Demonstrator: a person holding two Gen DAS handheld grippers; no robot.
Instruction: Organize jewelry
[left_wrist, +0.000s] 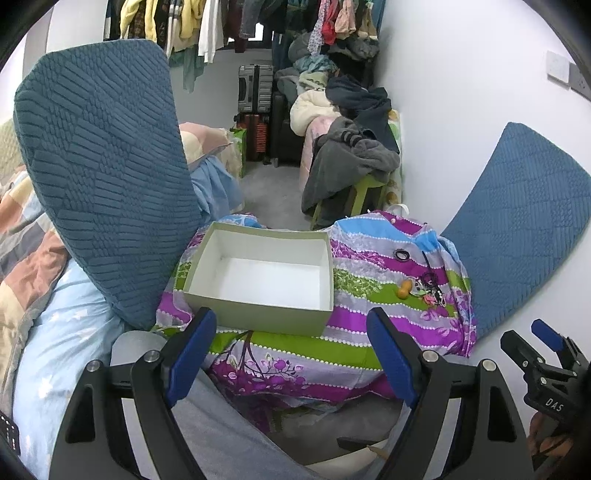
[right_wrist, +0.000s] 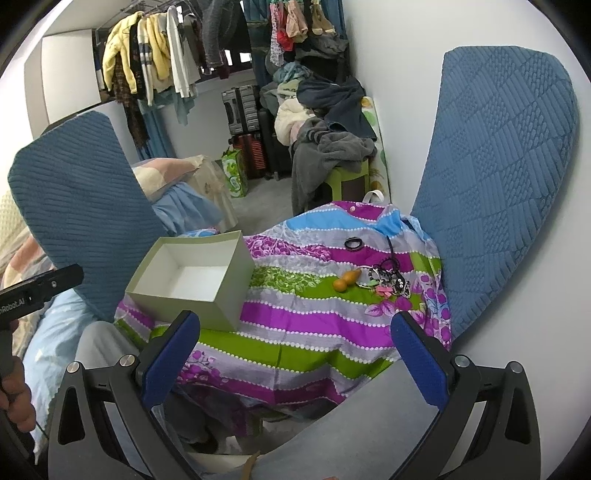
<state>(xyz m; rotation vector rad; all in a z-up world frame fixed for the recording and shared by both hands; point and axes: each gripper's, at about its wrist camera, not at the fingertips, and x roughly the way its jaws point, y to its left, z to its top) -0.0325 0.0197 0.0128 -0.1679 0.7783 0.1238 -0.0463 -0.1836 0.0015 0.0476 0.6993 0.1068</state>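
The jewelry pile (right_wrist: 388, 280) lies ahead-right of the open, empty right tongs (right_wrist: 295, 362), nearer them than the open left tongs (left_wrist: 291, 354), with the open box (right_wrist: 192, 277) to its left.

Striped floral cloth (right_wrist: 295, 321): purple, lime green, lilac-grey, sky blue bands with white dotted lines. Open cardboard box (left_wrist: 258, 314): pale sage-green outside, white inside. Small gourd-shaped charm (right_wrist: 346, 279): orange-brown. Ring-shaped hair tie (right_wrist: 353, 243): black. Tangled jewelry pile (right_wrist: 388, 282): black, silver, pink bits. Two quilted cushions (right_wrist: 491, 177): teal-blue, ribbed patchwork texture. Gripper pads (left_wrist: 190, 356): royal blue on black frames.
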